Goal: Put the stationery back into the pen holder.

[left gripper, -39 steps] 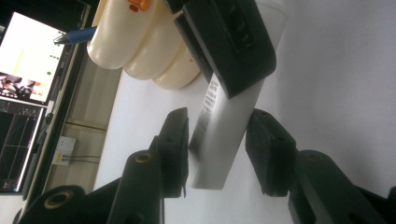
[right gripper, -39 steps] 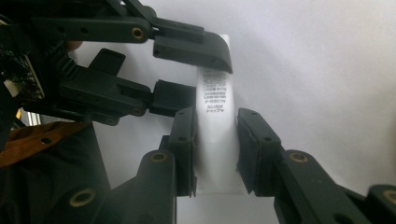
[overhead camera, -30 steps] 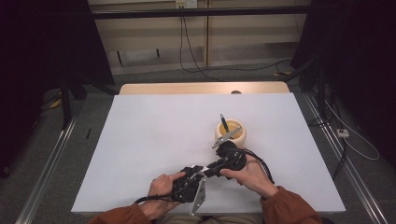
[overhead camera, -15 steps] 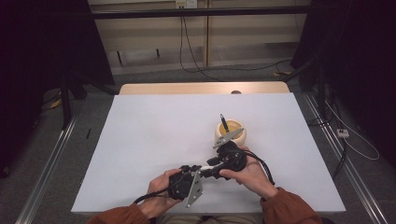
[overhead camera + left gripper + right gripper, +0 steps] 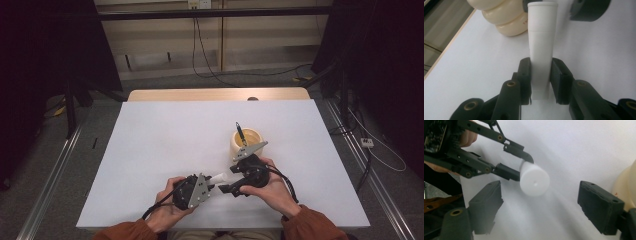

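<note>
Left tongs [image 5: 541,75]: clamped on white tube [image 5: 541,47]. Right tongs [image 5: 549,202]: just opened wide, tube's end between them untouched. Cream holder [image 5: 246,140]: counter's [image 5: 165,135] four o'clock.

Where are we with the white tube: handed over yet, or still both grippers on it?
Done: left gripper is clamped on the white tube. In hand: right gripper has just been opening, its jaws apart and off the tube. Left: whatever follows with the cream holder, where a pen stands.

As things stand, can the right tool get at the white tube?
Probably yes. The right tool has just been opening, nothing between its jaws, and the white tube, clamped in the left tool, points its free end straight at that gap.
</note>
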The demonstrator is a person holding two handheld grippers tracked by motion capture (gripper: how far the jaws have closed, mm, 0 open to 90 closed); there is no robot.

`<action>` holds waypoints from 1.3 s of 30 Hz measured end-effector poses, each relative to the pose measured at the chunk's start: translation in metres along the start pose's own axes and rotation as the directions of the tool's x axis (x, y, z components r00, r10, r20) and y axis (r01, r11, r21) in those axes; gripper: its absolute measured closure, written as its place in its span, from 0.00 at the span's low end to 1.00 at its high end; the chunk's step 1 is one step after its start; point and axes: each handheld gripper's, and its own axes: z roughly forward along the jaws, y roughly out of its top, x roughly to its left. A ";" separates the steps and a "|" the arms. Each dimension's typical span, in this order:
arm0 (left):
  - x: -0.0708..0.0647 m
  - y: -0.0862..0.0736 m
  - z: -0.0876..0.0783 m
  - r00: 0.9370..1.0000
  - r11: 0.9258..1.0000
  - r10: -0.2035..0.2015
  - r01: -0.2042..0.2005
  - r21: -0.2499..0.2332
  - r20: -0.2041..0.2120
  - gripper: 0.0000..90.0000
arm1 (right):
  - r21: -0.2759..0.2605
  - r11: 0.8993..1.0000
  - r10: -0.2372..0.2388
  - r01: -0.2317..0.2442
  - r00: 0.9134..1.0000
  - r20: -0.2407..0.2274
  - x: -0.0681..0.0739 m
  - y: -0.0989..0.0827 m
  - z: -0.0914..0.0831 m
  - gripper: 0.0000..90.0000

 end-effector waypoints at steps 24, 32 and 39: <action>0.022 -0.014 -0.012 0.955 0.955 -0.278 0.286 -0.075 0.099 0.79 | -0.093 0.993 0.089 -0.075 0.983 0.162 -0.014 -0.035 -0.029 0.12; 0.030 -0.016 -0.014 0.921 0.919 -0.367 0.381 -0.101 0.134 0.79 | -0.145 0.986 0.112 -0.082 0.970 0.215 -0.018 -0.046 -0.036 0.09; 0.037 -0.020 -0.016 0.881 0.879 -0.437 0.461 -0.122 0.178 0.79 | -0.185 0.977 0.149 -0.102 0.953 0.264 -0.025 -0.054 -0.040 0.07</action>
